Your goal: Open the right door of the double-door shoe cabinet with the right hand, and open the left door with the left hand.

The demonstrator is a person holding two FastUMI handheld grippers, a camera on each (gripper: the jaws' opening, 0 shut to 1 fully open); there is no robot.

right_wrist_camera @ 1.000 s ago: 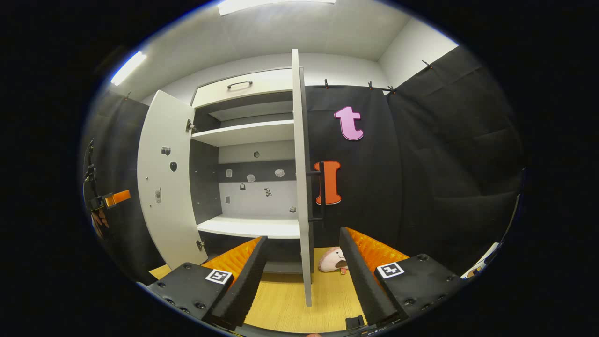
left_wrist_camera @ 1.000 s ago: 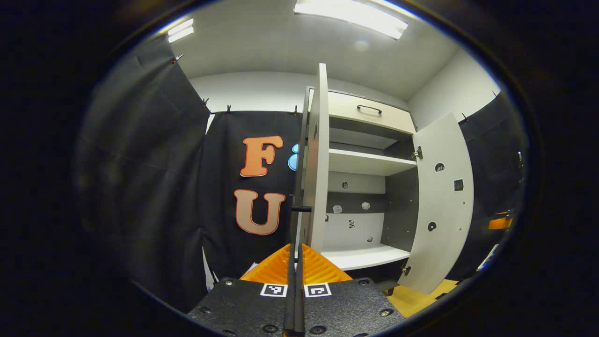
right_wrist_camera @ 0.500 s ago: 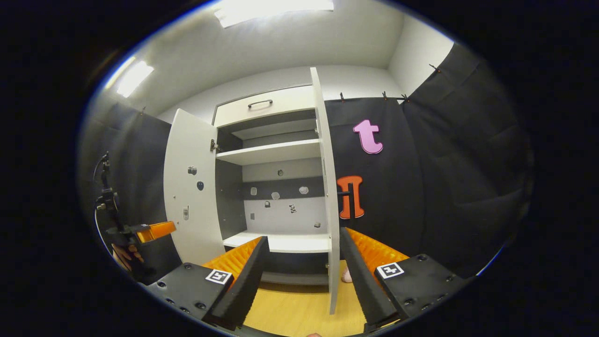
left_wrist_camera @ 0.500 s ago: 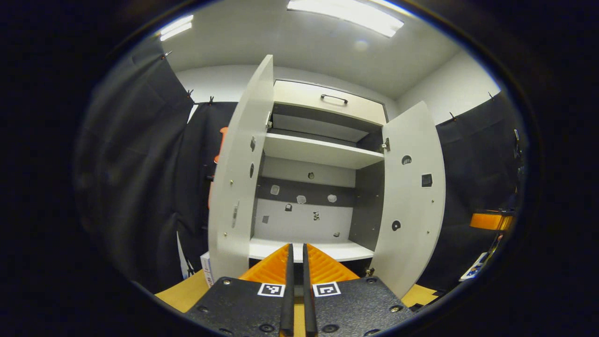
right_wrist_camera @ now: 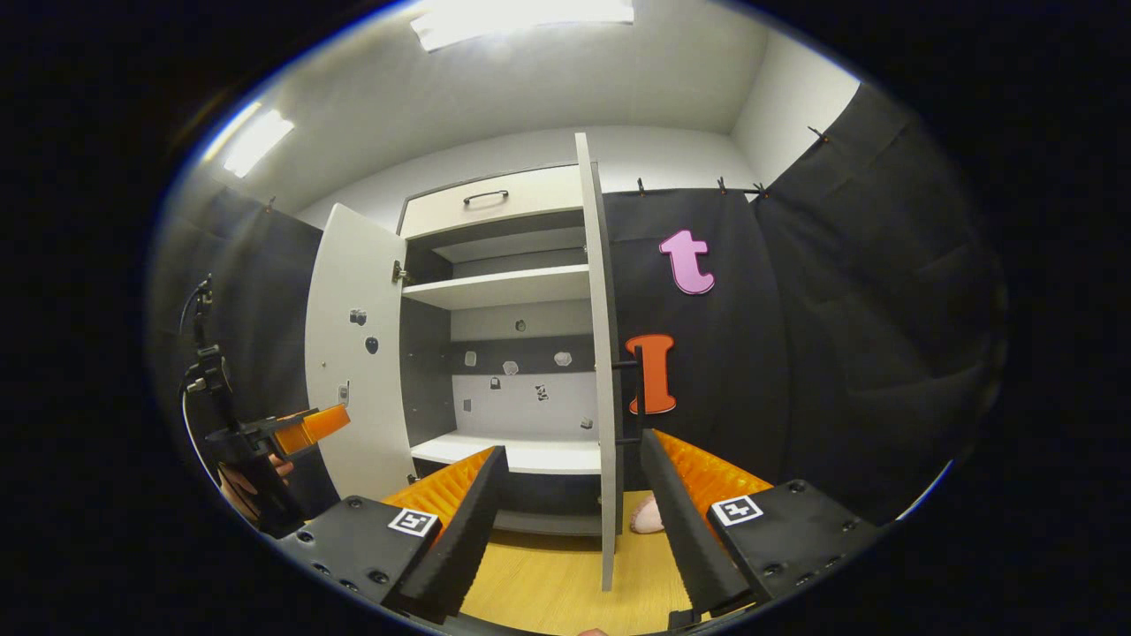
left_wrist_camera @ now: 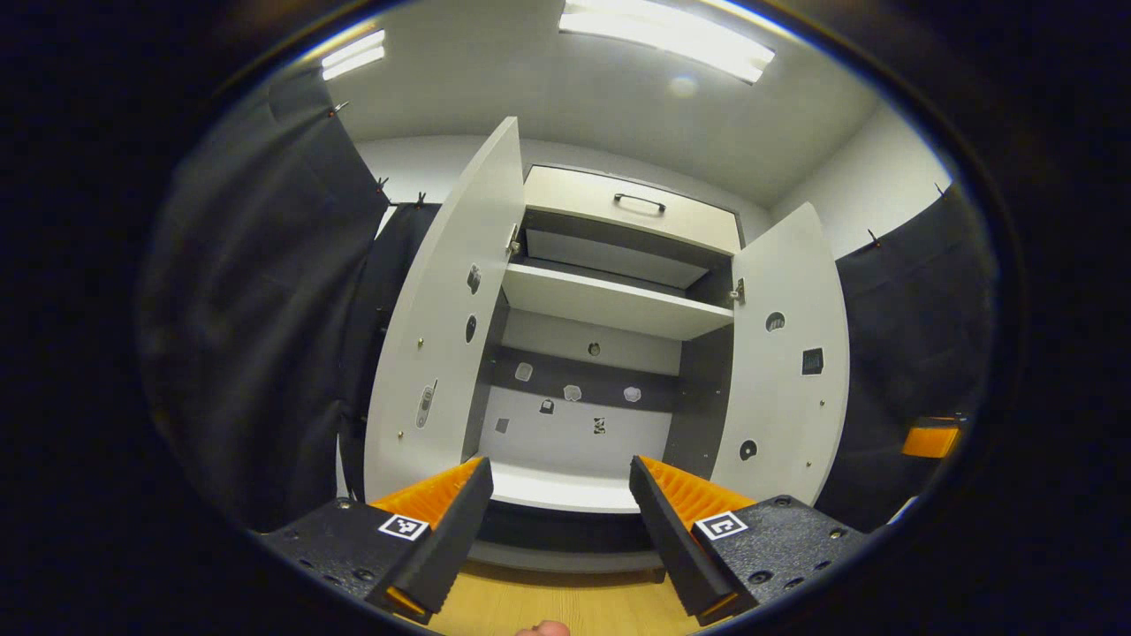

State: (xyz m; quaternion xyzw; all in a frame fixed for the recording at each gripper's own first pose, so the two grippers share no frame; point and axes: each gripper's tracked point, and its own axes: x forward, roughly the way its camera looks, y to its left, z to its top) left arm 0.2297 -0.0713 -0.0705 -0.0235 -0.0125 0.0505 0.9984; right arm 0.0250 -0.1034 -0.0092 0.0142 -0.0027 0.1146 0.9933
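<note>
Black-curtained booth: both doors, left door (left_wrist_camera: 433,336) and right door (right_wrist_camera: 603,371), stand swung wide, far ahead of the left gripper (left_wrist_camera: 561,521) and right gripper (right_wrist_camera: 570,521), both spread and empty.

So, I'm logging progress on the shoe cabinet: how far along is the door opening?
Done, it looks: the left door and the right door both stand swung wide, baring the shelves. In hand: nothing; the left gripper and right gripper are open, clear of both doors, the right door's edge standing ahead between the right one's fingers. Left: likely nothing.
</note>
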